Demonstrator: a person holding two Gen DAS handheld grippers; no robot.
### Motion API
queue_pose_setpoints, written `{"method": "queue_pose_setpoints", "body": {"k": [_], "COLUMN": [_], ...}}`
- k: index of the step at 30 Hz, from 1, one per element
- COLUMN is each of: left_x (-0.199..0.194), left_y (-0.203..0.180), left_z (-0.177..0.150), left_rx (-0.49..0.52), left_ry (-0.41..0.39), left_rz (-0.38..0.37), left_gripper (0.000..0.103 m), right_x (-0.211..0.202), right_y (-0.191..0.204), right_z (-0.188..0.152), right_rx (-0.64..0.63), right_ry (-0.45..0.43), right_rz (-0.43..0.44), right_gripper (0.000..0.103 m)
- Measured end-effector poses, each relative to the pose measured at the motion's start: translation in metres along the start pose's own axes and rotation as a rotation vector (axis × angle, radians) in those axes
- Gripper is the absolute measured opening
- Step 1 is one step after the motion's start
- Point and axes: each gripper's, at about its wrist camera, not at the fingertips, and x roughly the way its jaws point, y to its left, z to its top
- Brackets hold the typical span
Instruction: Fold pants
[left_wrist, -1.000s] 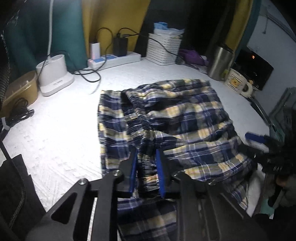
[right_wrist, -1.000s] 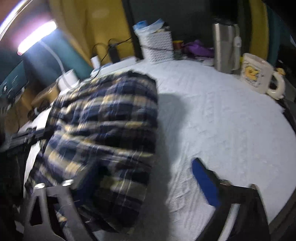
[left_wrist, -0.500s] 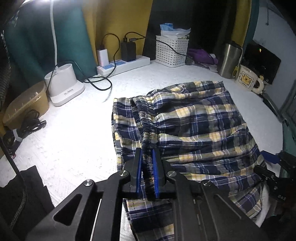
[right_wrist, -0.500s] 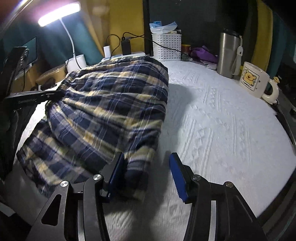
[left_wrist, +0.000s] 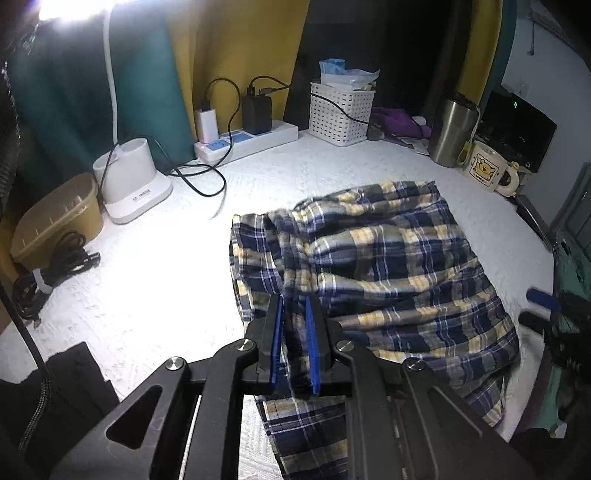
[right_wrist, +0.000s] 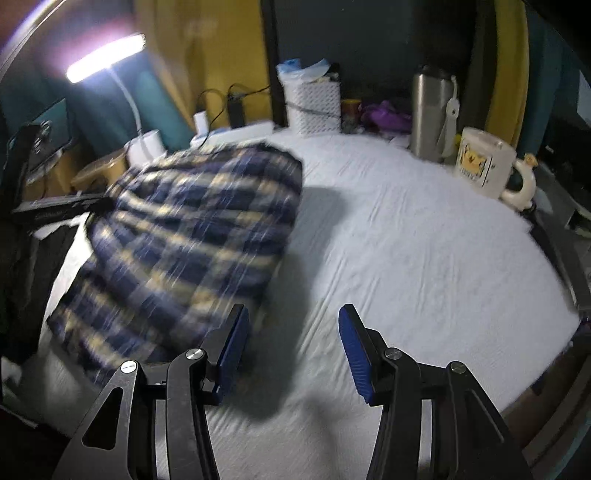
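Blue, navy and yellow plaid pants (left_wrist: 388, 266) lie folded over on the white textured table (left_wrist: 147, 266). My left gripper (left_wrist: 293, 332) is shut on a bunched ridge of the pants' elastic waistband at their near left edge. In the right wrist view the pants (right_wrist: 192, 229) show blurred at left. My right gripper (right_wrist: 291, 343) is open and empty, just right of the pants' edge, over bare table (right_wrist: 424, 258). One blue pad of the right gripper (left_wrist: 543, 299) shows at the far right of the left wrist view.
Along the back stand a white lamp base (left_wrist: 129, 184), a power strip with chargers (left_wrist: 247, 140), a white basket (left_wrist: 341, 110), a steel tumbler (left_wrist: 452, 133) and a bear mug (left_wrist: 485, 171). A tan tub (left_wrist: 55, 221) and coiled cable (left_wrist: 55, 266) sit at left.
My right gripper has come off the pants' edge and shifted right, jaws open wider. My left gripper stays shut on the waistband and has drawn back slightly.
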Motion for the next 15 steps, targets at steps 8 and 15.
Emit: {"method": "queue_pose_setpoints", "body": {"k": [8, 15], "left_x": [-0.013, 0.022], "left_y": [0.007, 0.002], "left_z": [0.021, 0.035], "left_rx": [-0.027, 0.002], "left_ry": [-0.059, -0.015], "left_rz": [-0.001, 0.002], "left_gripper": [0.045, 0.045], "right_x": [0.033, 0.071], "right_y": [-0.014, -0.011], "right_z": [0.055, 0.102], "right_rx": [-0.007, -0.046], "right_ry": [-0.048, -0.059], "right_rz": [0.021, 0.074], "right_gripper": [0.054, 0.064]}}
